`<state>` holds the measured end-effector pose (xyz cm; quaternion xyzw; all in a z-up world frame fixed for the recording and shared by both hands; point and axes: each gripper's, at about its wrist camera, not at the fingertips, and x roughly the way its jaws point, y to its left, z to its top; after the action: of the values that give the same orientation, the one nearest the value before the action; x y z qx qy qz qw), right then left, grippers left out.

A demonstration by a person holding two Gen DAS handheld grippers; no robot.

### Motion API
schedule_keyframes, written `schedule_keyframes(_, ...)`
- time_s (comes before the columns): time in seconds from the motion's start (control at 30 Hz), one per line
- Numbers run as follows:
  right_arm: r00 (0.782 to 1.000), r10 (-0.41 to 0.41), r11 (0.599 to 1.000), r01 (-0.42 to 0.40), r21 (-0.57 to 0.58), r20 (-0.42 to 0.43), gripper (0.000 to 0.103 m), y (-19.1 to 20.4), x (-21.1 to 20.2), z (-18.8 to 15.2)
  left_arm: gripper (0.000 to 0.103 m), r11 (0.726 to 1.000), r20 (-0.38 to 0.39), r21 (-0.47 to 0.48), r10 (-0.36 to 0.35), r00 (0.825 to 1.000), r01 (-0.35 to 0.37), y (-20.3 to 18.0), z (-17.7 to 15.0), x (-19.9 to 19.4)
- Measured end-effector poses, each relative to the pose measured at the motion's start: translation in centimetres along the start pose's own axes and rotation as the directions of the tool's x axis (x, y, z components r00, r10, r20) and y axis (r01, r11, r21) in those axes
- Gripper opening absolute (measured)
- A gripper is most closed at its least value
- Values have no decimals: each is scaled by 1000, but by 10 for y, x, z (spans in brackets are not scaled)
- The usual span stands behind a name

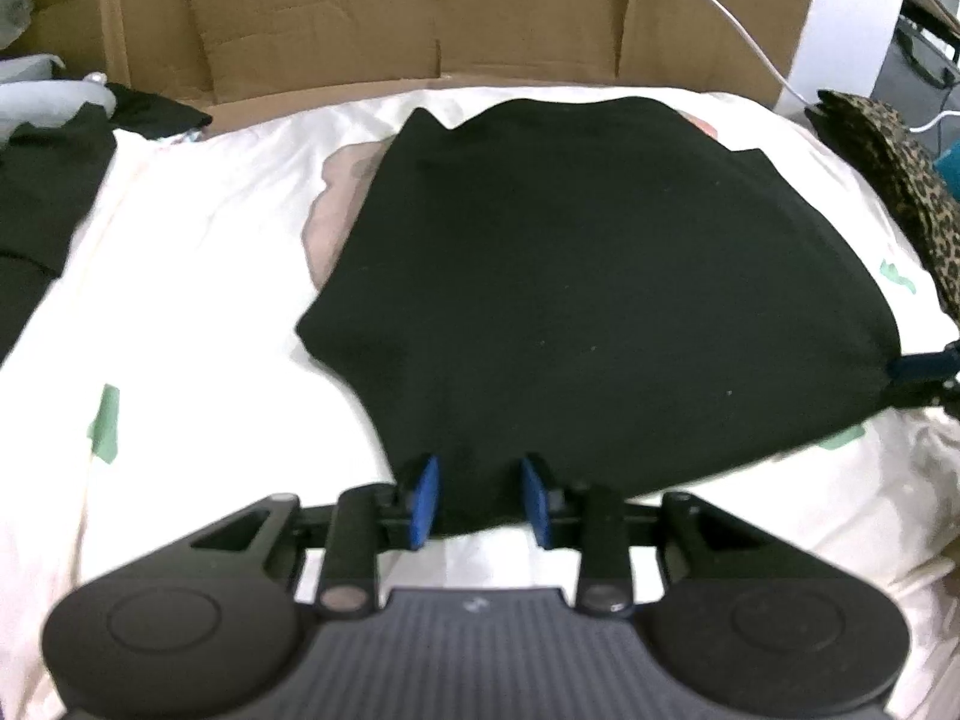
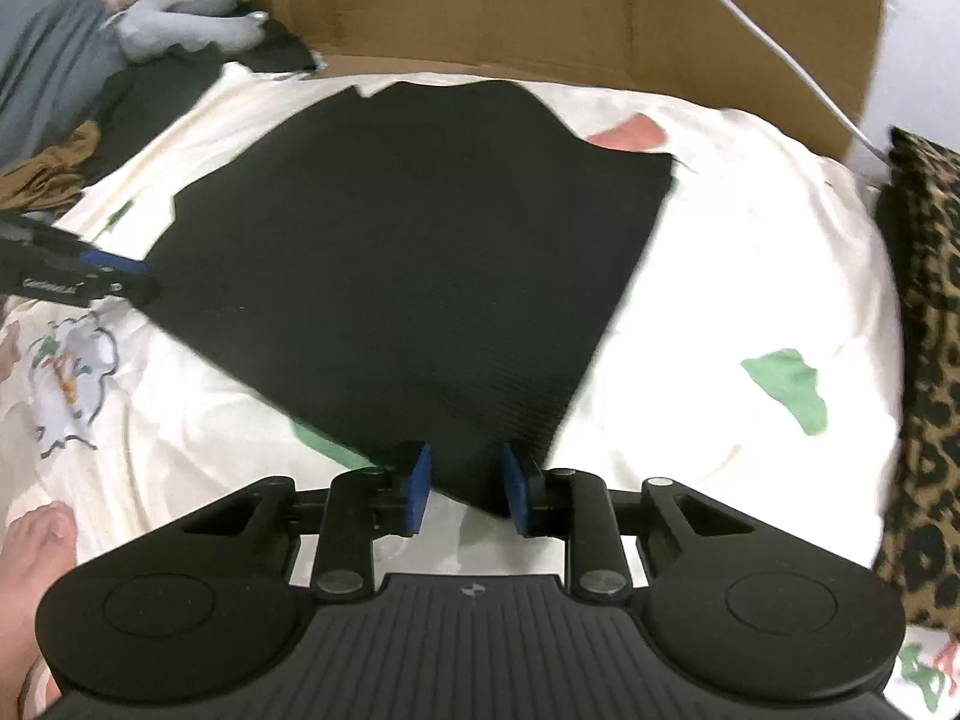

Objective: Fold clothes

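Left gripper point(image 1: 480, 495) pitched down, blue pads partly apart, cloth between. My right gripper point(image 2: 465, 489) same, pads partly apart.

Black claw point(image 1: 480, 501) frame, blue pads point(image 1: 425, 501), ribbed grey housing, round caps.

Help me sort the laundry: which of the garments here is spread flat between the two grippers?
The black ribbed garment in the middle of the bedsheet. The leopard-print one lies off at the right edge and the other dark clothes are heaped at the left.
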<state>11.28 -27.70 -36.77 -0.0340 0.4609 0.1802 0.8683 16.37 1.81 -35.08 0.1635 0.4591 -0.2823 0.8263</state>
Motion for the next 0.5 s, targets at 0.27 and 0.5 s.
schedule_keyframes(0.27,996,85,965,-85,250,13,34,-33,-24,-19,32,996,19,-75,44,999,-42,18,-3,-21)
schedule_keyframes(0.5,987,156,904,-158,398,37,35,-44,-25,-23,32,980,24,-194,47,999,-41,31,-9,-32)
